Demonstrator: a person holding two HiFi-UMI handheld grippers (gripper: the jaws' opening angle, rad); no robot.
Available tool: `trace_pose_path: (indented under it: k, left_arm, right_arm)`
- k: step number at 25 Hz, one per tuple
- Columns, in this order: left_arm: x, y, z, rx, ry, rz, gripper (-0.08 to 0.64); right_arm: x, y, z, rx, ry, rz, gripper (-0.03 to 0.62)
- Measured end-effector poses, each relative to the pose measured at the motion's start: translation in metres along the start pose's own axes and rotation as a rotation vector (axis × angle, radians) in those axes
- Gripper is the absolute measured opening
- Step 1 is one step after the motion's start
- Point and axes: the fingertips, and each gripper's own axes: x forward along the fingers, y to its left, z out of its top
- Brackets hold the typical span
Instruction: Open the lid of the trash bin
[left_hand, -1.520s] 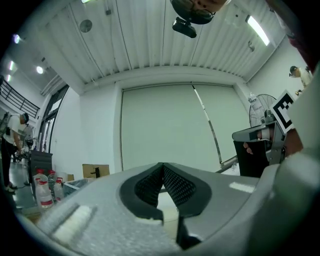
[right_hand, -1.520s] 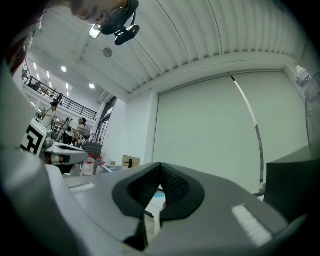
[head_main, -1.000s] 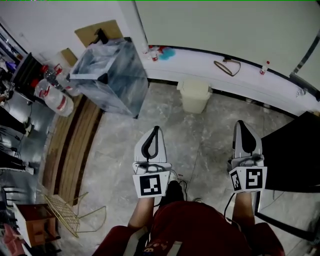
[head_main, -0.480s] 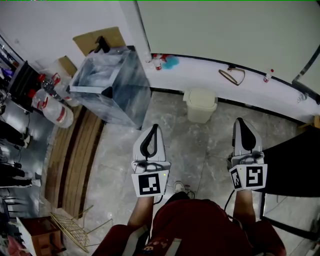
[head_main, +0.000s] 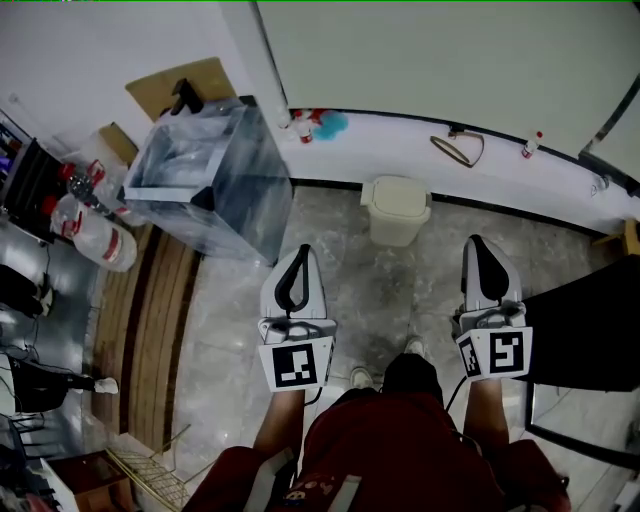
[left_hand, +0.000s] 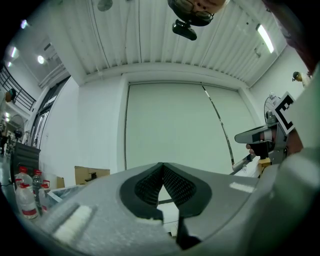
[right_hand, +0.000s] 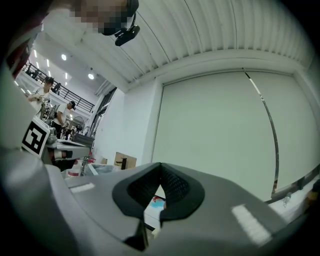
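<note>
Grey marbled floor (head_main: 225, 320) lies under the person, with a white ledge (head_main: 400, 150) along the far wall. Both the left gripper (head_main: 304, 250) and the right gripper (head_main: 478, 242) point far, well apart, each with its jaws closed tip to tip on nothing. Beyond and between them the cream trash bin (head_main: 396, 215) stands against the ledge, its lid (head_main: 396, 191) down. A large clear-bagged container (head_main: 215, 175) stands at the far left.

- Pale grey, tapered-shell left gripper (head_main: 303, 252), black ribbed pads lining a teardrop opening; white cube (head_main: 295, 365) with black square markers at its near end.
- Matching grey right gripper (head_main: 481, 243) with its own marker cube (head_main: 496, 355); thin black cable (head_main: 453, 400) at its near end.
- Worn: dark red top (head_main: 380, 455), white shoes (head_main: 361, 377).
</note>
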Motion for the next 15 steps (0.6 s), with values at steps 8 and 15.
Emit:
trace_pose_path:
  k: [8, 15]
  left_arm:
    - [0.055, -0.023, -0.013, 0.015, 0.007, -0.034, 0.005]
    - [0.137, -0.07, -0.013, 0.024, 0.003, -0.08, 0.005]
  right_arm:
    - [0.031, -0.047, -0.021, 0.003, 0.005, -0.036, 0.0]
    - [0.064, -0.123, -0.039, 0.013, 0.012, -0.067, 0.0]
